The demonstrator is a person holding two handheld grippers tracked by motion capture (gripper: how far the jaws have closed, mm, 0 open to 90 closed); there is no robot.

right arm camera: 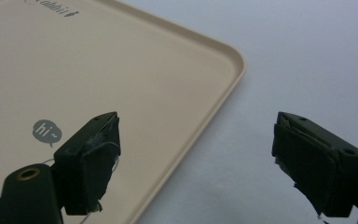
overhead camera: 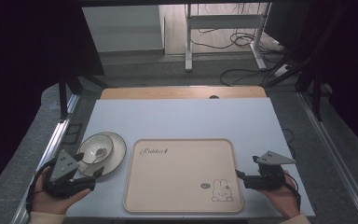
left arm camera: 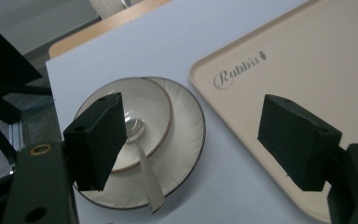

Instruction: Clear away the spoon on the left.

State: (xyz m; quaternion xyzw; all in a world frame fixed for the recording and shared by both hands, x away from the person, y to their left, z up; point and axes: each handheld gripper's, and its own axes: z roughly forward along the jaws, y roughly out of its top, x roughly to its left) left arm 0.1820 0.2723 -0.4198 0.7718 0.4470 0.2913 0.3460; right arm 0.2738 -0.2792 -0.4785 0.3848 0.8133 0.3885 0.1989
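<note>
A beige tray (overhead camera: 182,177) printed with "Rabbit" and a bunny lies at the table's front middle. Left of it sits a cream plate (overhead camera: 117,156) carrying a small bowl (overhead camera: 93,145), with a clear spoon (overhead camera: 101,151) resting in the bowl. My left gripper (overhead camera: 95,178) hovers at the plate's near edge, open with nothing between its jaws. The left gripper view looks past the left gripper (left arm camera: 196,126) at the plate (left arm camera: 186,135), bowl (left arm camera: 151,105) and spoon (left arm camera: 147,172). My right gripper (overhead camera: 239,176) is open over the tray's right rim; the right gripper view shows the right gripper (right arm camera: 196,140) straddling the tray's edge (right arm camera: 233,74).
The white tabletop (overhead camera: 186,119) stretches behind the tray, with a wooden strip (overhead camera: 182,92) at its far edge. Metal rails (overhead camera: 56,140) run along both sides of the table. A desk frame and cables (overhead camera: 233,42) stand on the floor beyond.
</note>
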